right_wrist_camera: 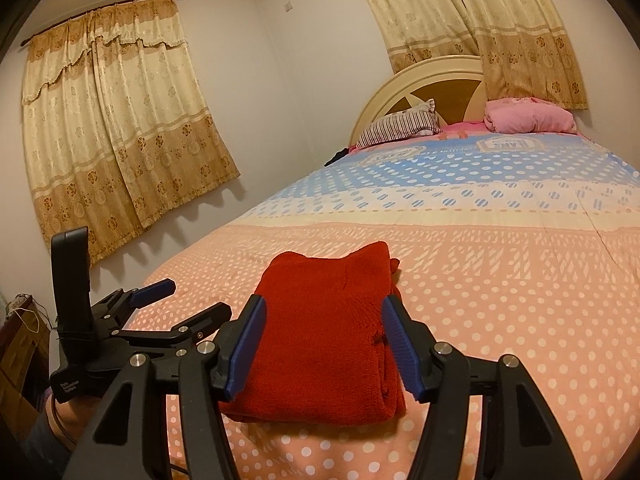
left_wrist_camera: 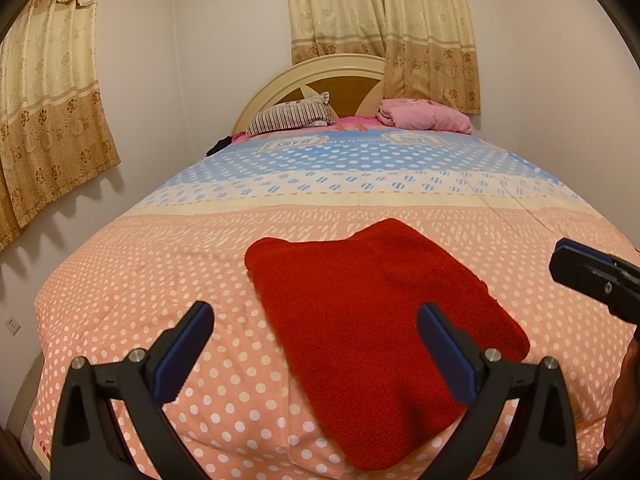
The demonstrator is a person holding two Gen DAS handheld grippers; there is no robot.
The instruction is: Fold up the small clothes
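On the bed (left_wrist_camera: 120, 280) near its foot lies my folded red garment (left_wrist_camera: 368, 320), soft, light and floppy I judge, best pinched at a corner edge; my left tongs (left_wrist_camera: 316, 320) and right tongs (right_wrist_camera: 324, 320) hover spread, empty.

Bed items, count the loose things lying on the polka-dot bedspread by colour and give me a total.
Red: 1, the folded red fuzzy garment.
Pink: 1, the bundled pink blanket.
Striped: 1, the striped pillow.
Black: 1, a dark item, too small to identify.
Total: 4
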